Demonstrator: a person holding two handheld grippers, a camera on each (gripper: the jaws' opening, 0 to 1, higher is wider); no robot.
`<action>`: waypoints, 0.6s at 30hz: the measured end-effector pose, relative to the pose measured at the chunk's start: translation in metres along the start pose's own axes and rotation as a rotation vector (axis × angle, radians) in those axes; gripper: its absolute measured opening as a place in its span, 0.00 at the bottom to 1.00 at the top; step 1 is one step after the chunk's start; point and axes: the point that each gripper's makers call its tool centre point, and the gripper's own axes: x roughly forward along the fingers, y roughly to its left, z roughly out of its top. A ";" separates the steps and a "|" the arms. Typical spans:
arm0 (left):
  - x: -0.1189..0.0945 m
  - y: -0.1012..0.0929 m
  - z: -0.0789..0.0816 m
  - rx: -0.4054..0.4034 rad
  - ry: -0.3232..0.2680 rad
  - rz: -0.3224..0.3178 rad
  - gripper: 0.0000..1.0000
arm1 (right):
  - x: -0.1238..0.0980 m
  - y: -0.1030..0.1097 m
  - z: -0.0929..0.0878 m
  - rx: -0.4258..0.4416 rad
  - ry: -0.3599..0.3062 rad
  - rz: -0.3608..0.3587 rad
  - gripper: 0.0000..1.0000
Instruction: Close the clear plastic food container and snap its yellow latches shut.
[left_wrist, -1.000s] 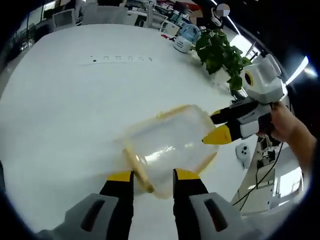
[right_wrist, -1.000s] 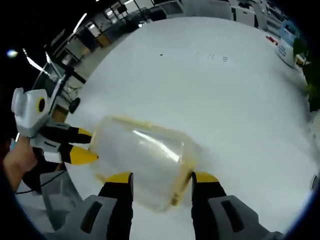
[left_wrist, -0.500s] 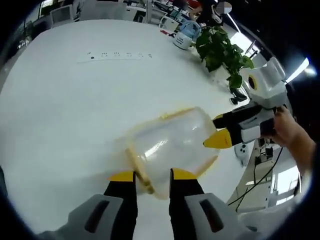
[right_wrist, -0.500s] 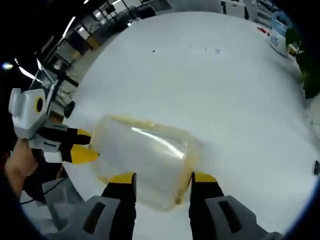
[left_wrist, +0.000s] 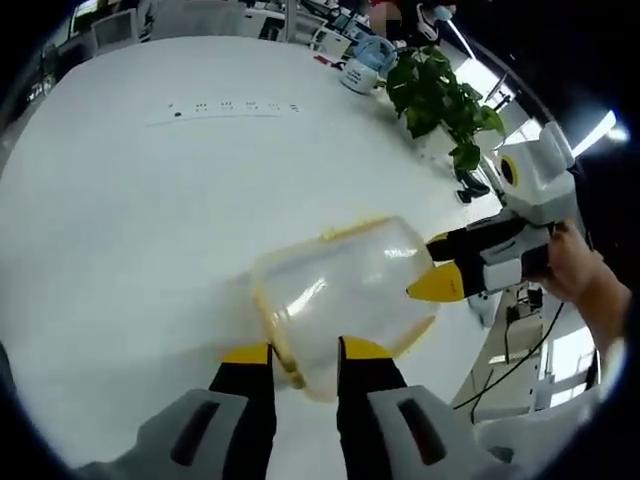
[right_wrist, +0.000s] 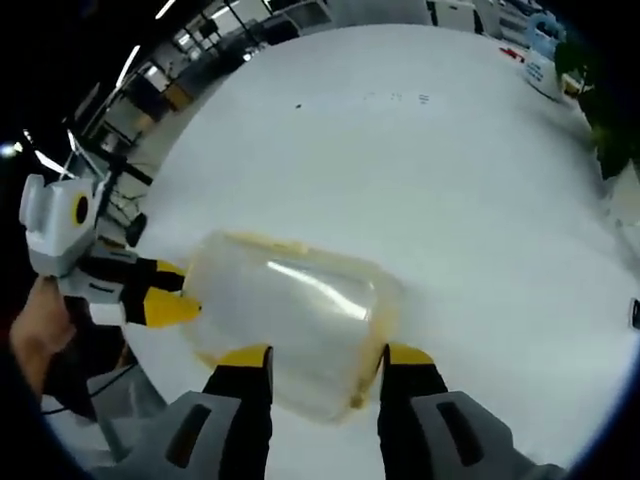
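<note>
The clear plastic container (left_wrist: 345, 285) with its yellow rim lies on its side just over the white table (left_wrist: 130, 220), between both grippers. My left gripper (left_wrist: 303, 352) is shut on one end of it, with a yellow latch (left_wrist: 278, 340) pinched between the jaws. In the left gripper view the right gripper (left_wrist: 445, 265) comes in from the right and clasps the other end. In the right gripper view my right gripper (right_wrist: 322, 357) straddles and grips the container (right_wrist: 290, 315), and the left gripper (right_wrist: 165, 295) holds its far left end.
A green potted plant (left_wrist: 440, 95) and a blue-white jug (left_wrist: 362, 68) stand at the table's far edge. A power strip (left_wrist: 230, 108) lies on the table farther back. A person's hand (left_wrist: 575, 275) holds the right gripper. Office desks lie beyond.
My left jaws have drawn a little closer together on the container's latch end. Both views have shifted slightly; the container stays held between the grippers.
</note>
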 end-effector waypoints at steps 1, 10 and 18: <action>0.002 0.000 0.002 0.001 0.004 -0.003 0.20 | 0.000 -0.001 0.001 0.004 -0.002 0.000 0.40; 0.005 0.000 0.004 0.017 0.017 -0.017 0.21 | 0.000 0.001 -0.002 0.031 -0.008 -0.005 0.41; 0.007 0.000 0.007 0.032 -0.005 -0.020 0.24 | 0.001 0.000 -0.003 0.035 -0.002 0.008 0.44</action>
